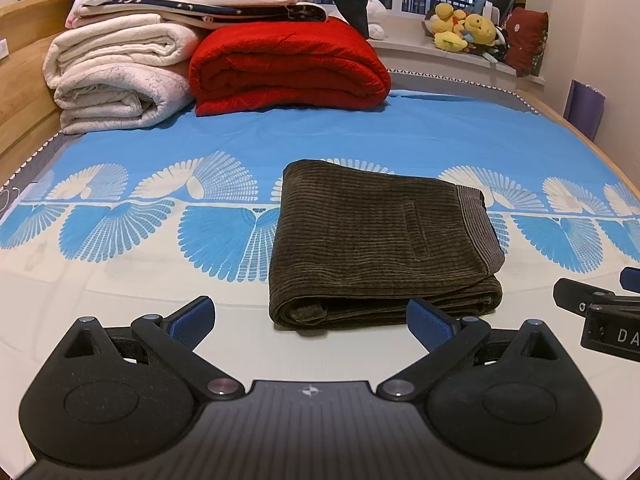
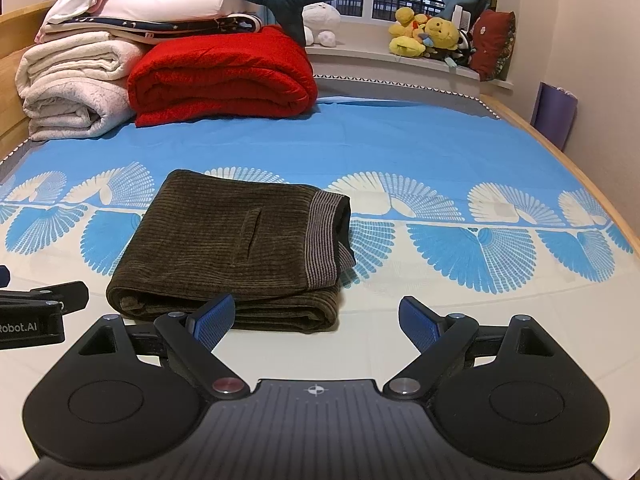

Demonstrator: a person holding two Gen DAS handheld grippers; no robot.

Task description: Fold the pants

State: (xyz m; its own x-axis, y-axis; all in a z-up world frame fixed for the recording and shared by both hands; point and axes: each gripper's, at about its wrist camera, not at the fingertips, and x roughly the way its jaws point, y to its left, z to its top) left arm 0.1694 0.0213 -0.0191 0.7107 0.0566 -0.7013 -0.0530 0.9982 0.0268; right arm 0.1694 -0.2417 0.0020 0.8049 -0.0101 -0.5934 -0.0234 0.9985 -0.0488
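Left wrist view: your left gripper (image 1: 310,320) hovers low over the bed sheet (image 1: 120,288), its jaws wide apart with nothing between them.
Left fingers (image 1: 191,322): you see the blue pads turned inward; the right-hand pad sits just in front of the near edge of the pants, and you cannot tell if it touches.
Pants (image 1: 376,240): they lie folded in a thick rectangle on the sheet, brown corduroy, several layers visible at the near edge, the striped waistband at the right side, one pocket slit on top.
Right gripper (image 2: 316,322): in the right wrist view your jaws are also spread open and hold nothing.
Right fingers (image 2: 212,322): the left-hand pad stands in front of the near right part of the pants; the other pad is over bare sheet.
Position of the two tools: each one shows at the edge of the other's view, so they are side by side, near the front of the pants.
Behind the pants: a red blanket (image 2: 224,76) and white folded blankets (image 2: 68,88) are stacked at the head of the bed, well apart from the pants.
Windowsill: yellow plush toys (image 2: 428,36) sit there.
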